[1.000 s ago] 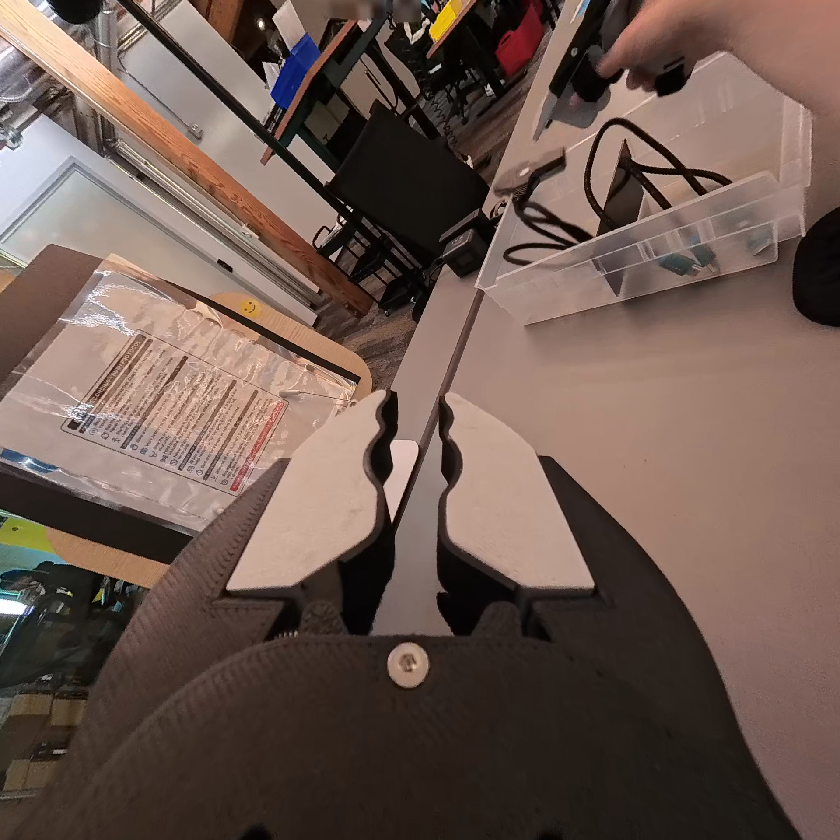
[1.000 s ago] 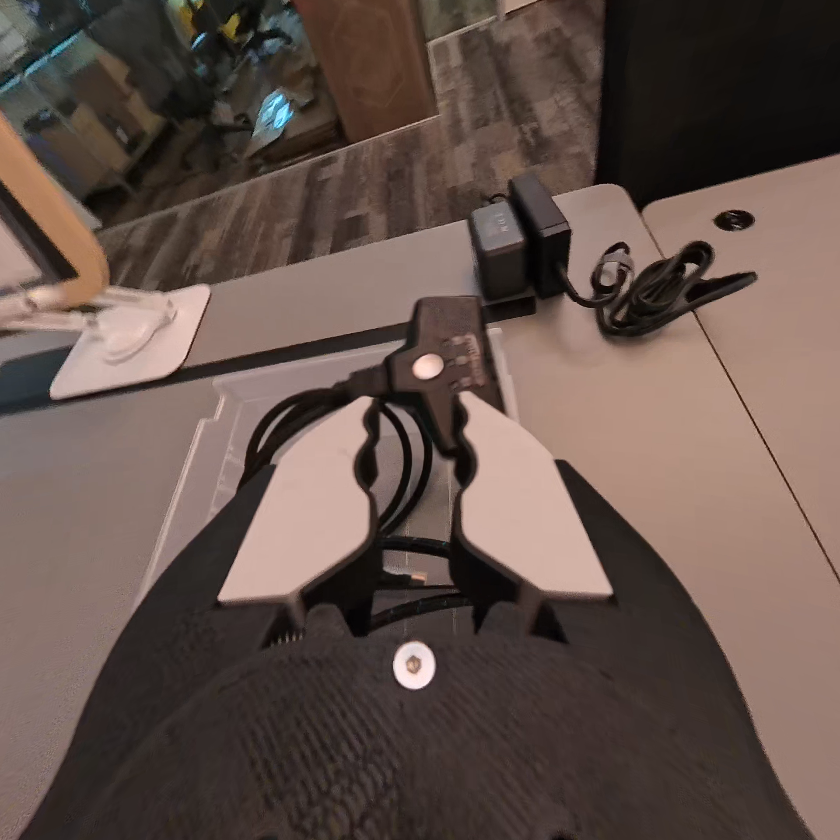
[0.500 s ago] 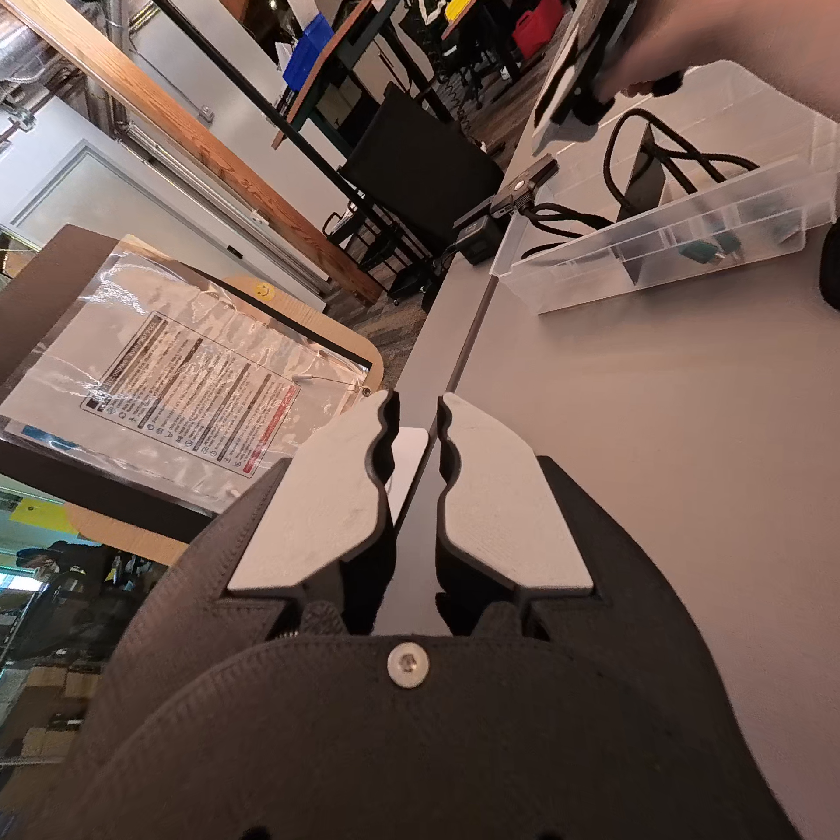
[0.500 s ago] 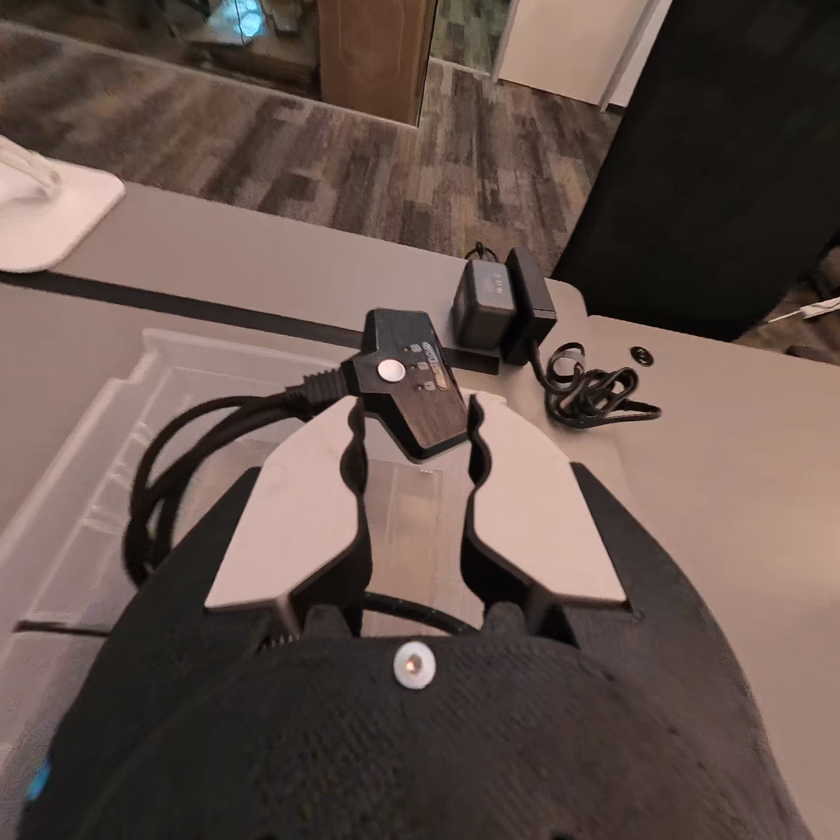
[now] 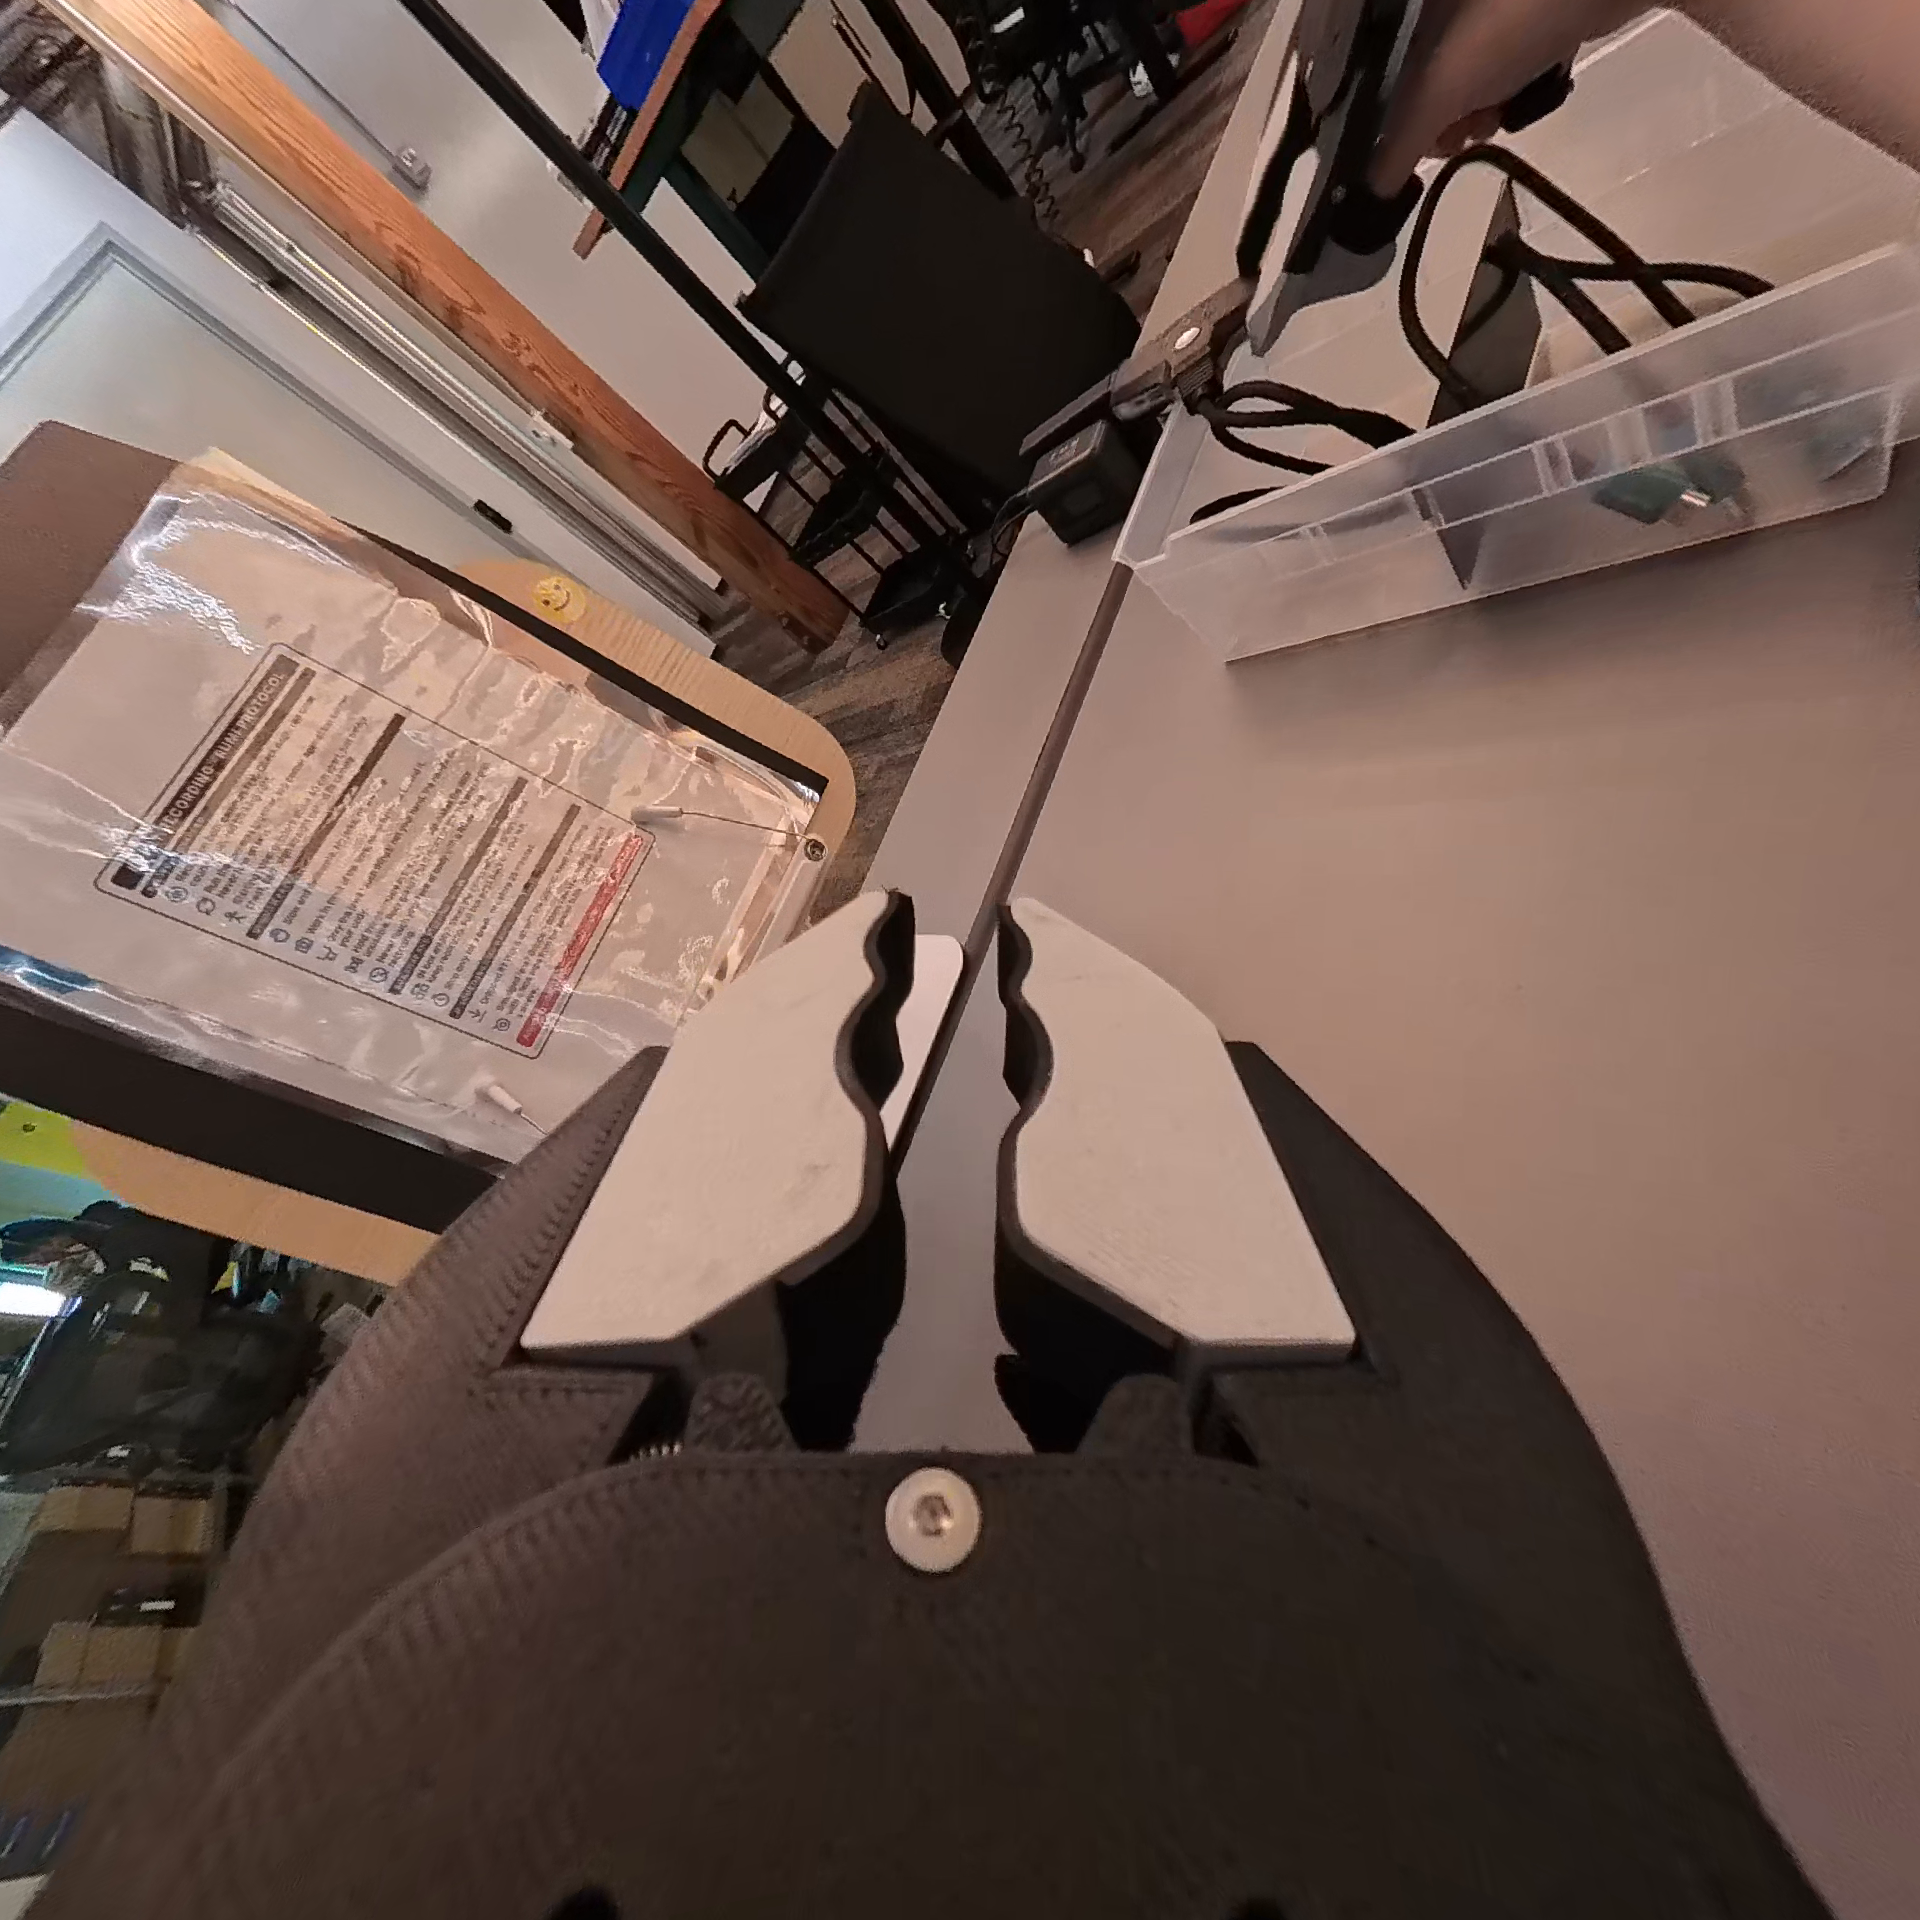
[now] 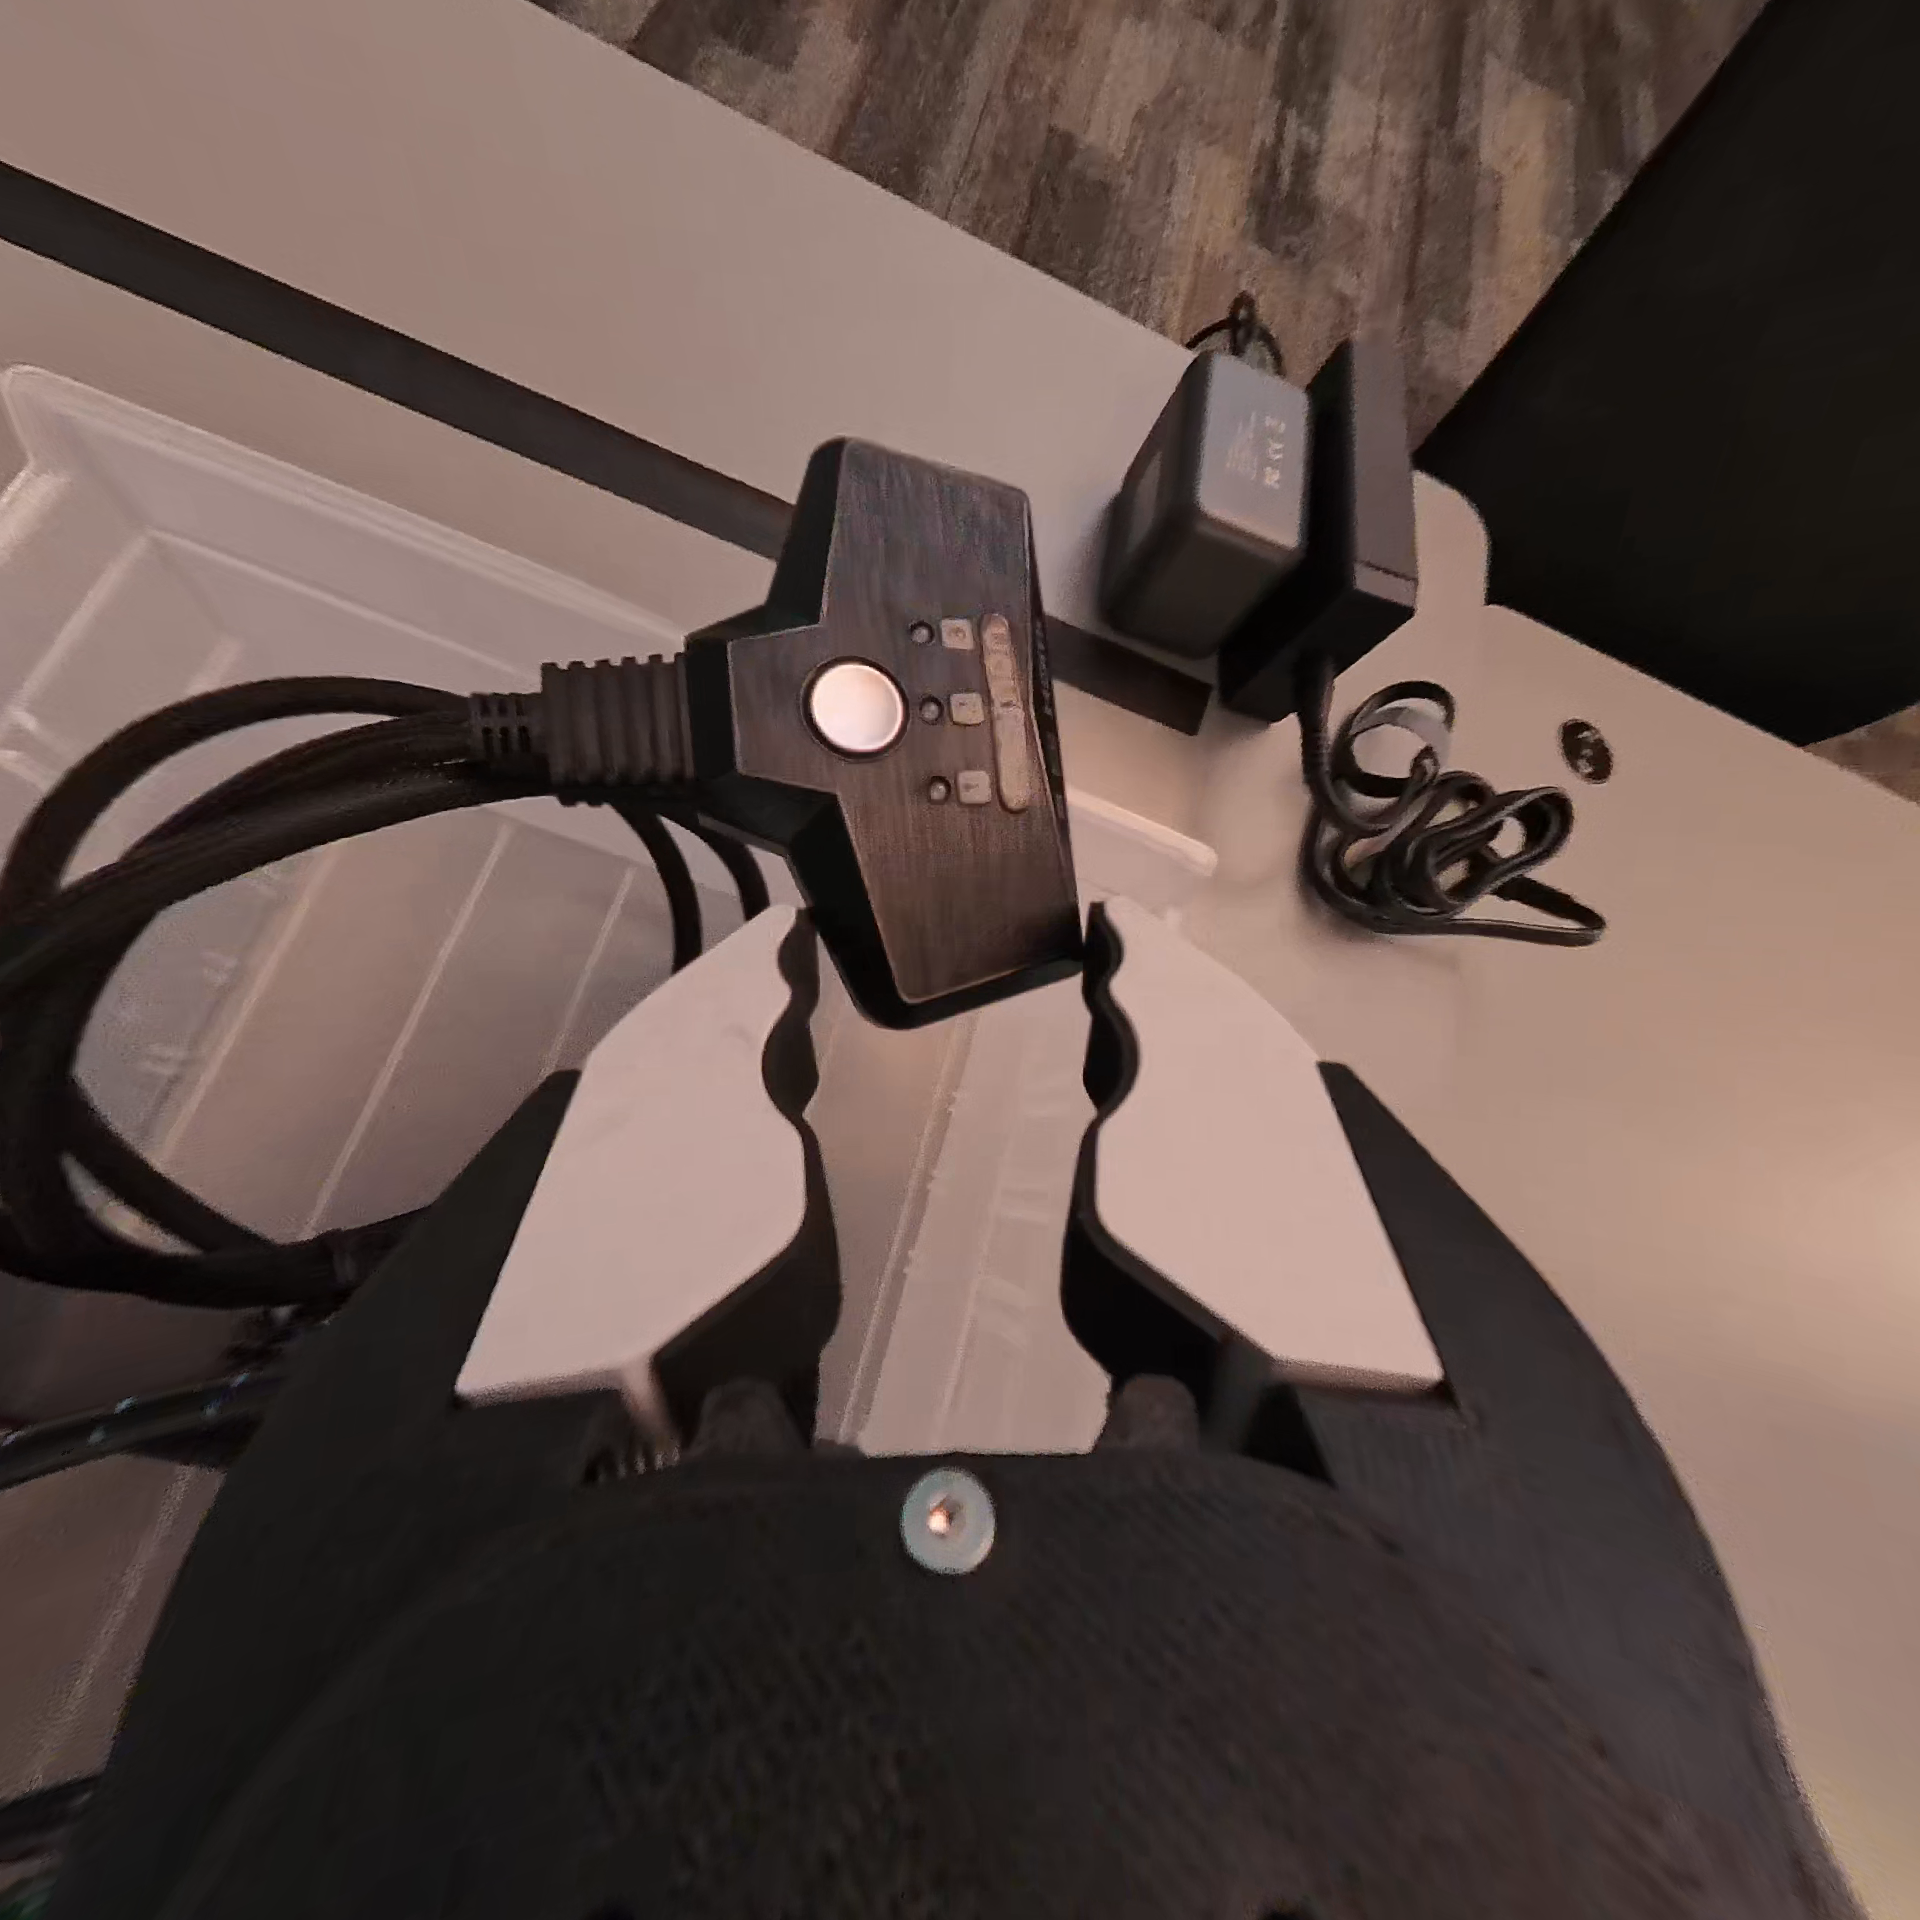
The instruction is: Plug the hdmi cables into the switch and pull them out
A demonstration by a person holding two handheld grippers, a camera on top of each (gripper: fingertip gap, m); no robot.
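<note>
My right gripper [image 6: 951,925] is shut on the near end of the black HDMI switch [image 6: 925,748] and holds it by the fingertips above the clear plastic tray [image 6: 312,582]. The switch's braided black cable [image 6: 208,790] loops down into the tray. The left wrist view shows that gripper [image 5: 1320,208] far off, with the switch [image 5: 1174,353] over the tray's [image 5: 1558,499] corner and more black cables [image 5: 1455,270] inside. My left gripper [image 5: 956,935] hovers low over the grey table [image 5: 1455,935], its jaws nearly together with only a narrow gap and nothing between them.
A black power adapter [image 6: 1216,551] and a coiled black cord [image 6: 1455,831] lie on the table beyond the tray. A plastic-sleeved sheet on a stand [image 5: 364,831] stands left of my left gripper. A dark seam [image 5: 1049,748] runs between two tabletops. A green-tipped connector [image 5: 1652,499] lies in a tray compartment.
My right gripper has lifted the switch out of the tray and carried it toward the tray's far corner. My left gripper has stayed over the seam, its gap slightly narrower.
</note>
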